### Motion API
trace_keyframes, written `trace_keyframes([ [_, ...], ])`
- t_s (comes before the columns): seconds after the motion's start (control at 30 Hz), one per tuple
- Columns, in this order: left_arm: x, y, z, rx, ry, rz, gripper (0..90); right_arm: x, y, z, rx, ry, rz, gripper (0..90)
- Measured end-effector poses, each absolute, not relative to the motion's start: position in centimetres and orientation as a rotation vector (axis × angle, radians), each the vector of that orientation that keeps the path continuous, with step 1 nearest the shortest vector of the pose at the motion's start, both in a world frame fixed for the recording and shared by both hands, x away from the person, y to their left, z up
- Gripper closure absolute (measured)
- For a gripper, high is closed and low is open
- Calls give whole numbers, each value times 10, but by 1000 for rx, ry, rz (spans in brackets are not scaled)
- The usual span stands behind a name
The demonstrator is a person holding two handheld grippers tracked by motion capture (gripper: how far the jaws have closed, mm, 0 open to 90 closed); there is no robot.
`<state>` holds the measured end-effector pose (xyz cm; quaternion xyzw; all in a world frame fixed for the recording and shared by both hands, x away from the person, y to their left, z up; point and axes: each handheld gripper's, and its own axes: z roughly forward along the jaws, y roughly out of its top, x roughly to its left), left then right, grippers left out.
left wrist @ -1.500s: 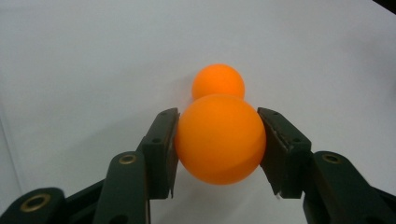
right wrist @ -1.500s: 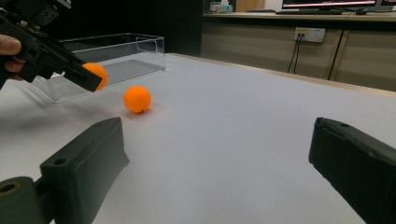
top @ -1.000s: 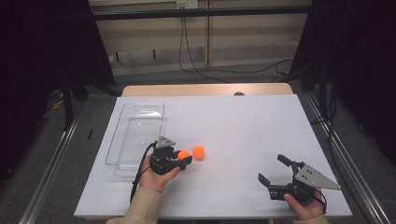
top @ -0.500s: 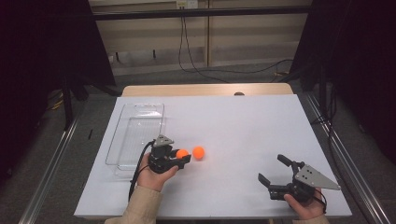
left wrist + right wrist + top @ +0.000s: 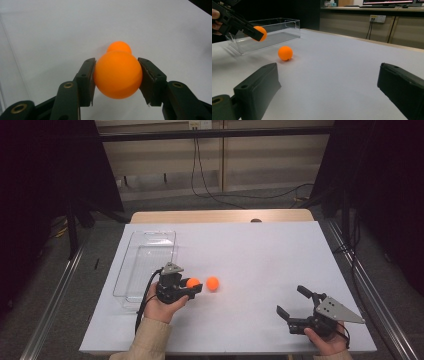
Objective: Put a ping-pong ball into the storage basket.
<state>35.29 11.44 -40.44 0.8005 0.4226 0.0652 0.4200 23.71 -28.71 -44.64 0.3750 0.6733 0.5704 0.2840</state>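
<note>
My left gripper (image 5: pixel 193 285) is shut on an orange ball (image 5: pixel 117 74), its two black pads pressing the ball's sides and holding it a little above the white table. In the right gripper view the same held ball (image 5: pixel 260 32) shows lifted off the surface in front of the clear bin. A second orange ball (image 5: pixel 212 283) lies on the table just beyond the held one, also seen as the second ball (image 5: pixel 285 53). My right gripper (image 5: pixel 295 302) rests near the table's front right, jaws spread wide with nothing between them.
A clear plastic bin (image 5: pixel 145 265) stands on the left of the white table top (image 5: pixel 260 255), right beside my left hand. A wooden strip (image 5: pixel 220 216) edges the far side. Metal rails run along both sides of the table.
My left gripper has lifted slightly and shifted a little toward the bin with the ball in it. The right gripper and the loose ball have stayed put.
</note>
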Motion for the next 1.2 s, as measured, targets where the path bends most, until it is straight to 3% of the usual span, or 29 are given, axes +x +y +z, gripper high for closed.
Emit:
trace_keyframes([
  [1.2,359,126,-383,1987,1063,160,508,237,-288,-446,1006,1799,1528,31],
])
